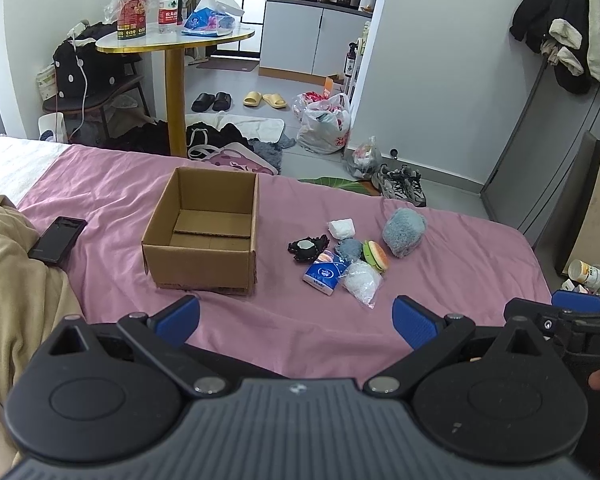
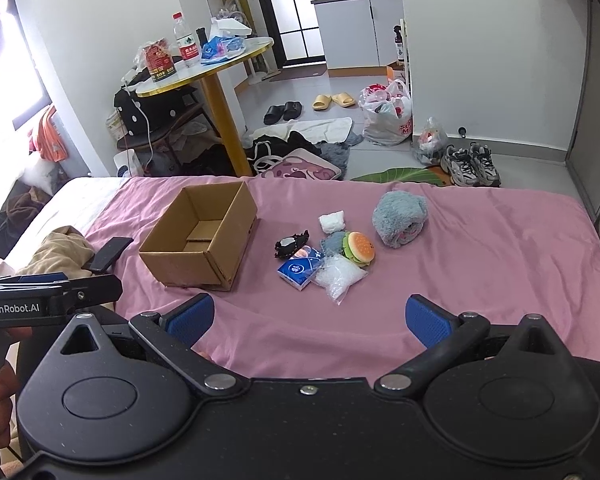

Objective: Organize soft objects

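Both my claws hang above the near edge of the bed (image 1: pixel 100 184), the left claw (image 1: pixel 296 320) and the right claw (image 2: pixel 310 320) each spread wide with nothing between the blue pads. The cardboard box (image 1: pixel 204 232) sits open and looks empty toward the middle of the bed, left of the soft things. Those lie in a loose cluster just right of it: a black lacy piece (image 2: pixel 291 245), a blue tissue pack (image 2: pixel 298 271), a clear crinkly bag (image 2: pixel 340 276), a burger toy (image 2: pixel 359 249) lying on a small grey cloth (image 2: pixel 332 243), a white wad (image 2: pixel 332 222), and a grey fluffy roll (image 2: pixel 400 220) a little apart toward the far right.

I judge nothing is sorted yet, so the step is a first pick. I would start with the right claw on the tissue pack or the bag, the nearest pieces, coming down from above with the pads straddling one item only. The pieces touch, so a shallow, centred pinch should keep neighbours from dragging along and the sheet from being caught; then carry it over the box rim before letting go
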`<state>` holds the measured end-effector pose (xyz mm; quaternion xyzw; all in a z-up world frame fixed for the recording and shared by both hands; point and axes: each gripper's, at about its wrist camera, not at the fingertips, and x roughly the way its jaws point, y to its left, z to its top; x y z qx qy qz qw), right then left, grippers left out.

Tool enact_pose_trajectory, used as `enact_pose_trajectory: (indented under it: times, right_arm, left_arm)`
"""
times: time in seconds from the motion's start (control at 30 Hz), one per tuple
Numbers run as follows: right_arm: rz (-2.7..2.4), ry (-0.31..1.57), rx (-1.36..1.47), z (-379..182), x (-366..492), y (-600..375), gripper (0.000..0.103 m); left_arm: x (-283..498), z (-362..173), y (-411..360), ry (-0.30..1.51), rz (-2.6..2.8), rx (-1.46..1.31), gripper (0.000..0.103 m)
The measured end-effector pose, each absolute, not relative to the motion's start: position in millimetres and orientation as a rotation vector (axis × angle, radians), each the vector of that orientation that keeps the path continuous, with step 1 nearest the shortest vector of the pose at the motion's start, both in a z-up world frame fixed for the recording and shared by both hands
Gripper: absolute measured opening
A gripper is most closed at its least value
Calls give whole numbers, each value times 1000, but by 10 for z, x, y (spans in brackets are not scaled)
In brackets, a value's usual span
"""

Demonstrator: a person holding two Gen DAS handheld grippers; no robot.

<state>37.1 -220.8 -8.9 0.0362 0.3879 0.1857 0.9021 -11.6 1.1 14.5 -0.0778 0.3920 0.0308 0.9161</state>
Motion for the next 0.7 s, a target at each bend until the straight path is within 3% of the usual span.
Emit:
enact_pose_trajectory:
  times: [0.7]
  right_arm:
    - [390, 784, 69, -19, 356, -2200, 103]
  left_arm:
    - [-157, 237, 13, 777, 52, -154, 102]
